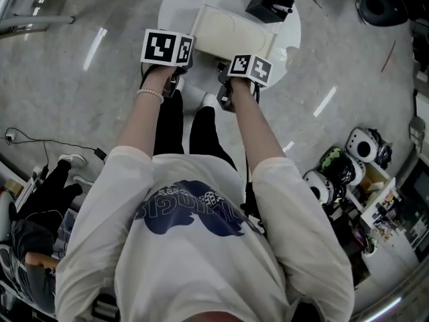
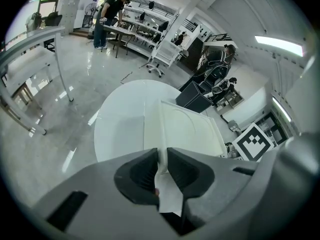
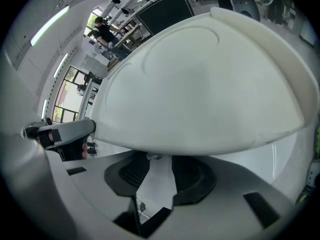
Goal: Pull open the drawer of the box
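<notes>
A white box (image 1: 234, 35) with a rounded lid stands on a round white table (image 1: 181, 5). My left gripper (image 1: 184, 69) is at the box's left side. In the left gripper view this gripper (image 2: 162, 156) is shut on the thin upright edge of the box (image 2: 190, 129). My right gripper (image 1: 226, 69) is at the box's near face. In the right gripper view the box (image 3: 200, 84) fills the upper half. A small knob (image 3: 154, 157) under its rim sits between the jaws of the right gripper (image 3: 156, 161), with a little gap still showing beside it.
A black case (image 1: 268, 4) stands on the table behind the box. Helmets (image 1: 365, 145) and cluttered shelves lie on the floor at the right. Another person (image 1: 33, 247) sits at the lower left. Desks and chairs (image 2: 160, 54) stand farther back.
</notes>
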Demonstrator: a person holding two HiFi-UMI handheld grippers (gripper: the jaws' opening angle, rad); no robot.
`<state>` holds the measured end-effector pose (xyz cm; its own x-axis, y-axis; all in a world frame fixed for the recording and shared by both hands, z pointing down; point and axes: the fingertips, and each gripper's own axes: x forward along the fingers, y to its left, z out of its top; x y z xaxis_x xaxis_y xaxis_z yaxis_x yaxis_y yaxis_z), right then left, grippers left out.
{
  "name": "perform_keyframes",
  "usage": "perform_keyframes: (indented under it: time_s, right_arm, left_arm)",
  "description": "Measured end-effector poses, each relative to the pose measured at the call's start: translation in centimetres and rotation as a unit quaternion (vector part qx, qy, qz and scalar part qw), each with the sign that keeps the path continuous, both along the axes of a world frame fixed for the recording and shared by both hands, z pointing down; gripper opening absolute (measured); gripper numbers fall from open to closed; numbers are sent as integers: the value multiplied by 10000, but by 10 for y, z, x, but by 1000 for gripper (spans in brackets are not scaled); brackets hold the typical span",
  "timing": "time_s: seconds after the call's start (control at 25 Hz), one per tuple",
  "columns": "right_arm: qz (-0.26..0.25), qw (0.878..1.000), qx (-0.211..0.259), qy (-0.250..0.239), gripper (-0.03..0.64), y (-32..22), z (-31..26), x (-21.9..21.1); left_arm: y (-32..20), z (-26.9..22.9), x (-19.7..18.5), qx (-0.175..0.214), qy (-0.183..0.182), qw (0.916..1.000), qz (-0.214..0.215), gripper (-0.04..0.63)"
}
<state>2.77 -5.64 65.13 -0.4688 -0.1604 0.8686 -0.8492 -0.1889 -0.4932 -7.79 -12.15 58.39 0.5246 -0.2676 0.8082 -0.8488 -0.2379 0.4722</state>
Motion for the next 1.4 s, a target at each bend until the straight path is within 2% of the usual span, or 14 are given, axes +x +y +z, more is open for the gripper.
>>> perform_keyframes:
  time_s: [0.2, 0.28, 0.76, 1.4]
  right_arm:
    - [-49, 10000, 5, -69, 125, -1, -1, -3]
    - [-67, 9999, 23, -80, 63, -1, -3, -5]
    - [-54, 9998, 100, -182, 57, -1, -3, -6]
    - [-27, 9998, 96, -185, 55, 8, -4, -8]
  left_arm:
    - [-1, 0, 0, -20, -24, 10000, 42, 67]
    - [0, 0, 1, -39, -35, 10000, 56, 67]
    - [0, 1, 2, -139, -97, 9998, 112, 67]
    - [0, 1, 1, -184, -63, 9998, -23, 66]
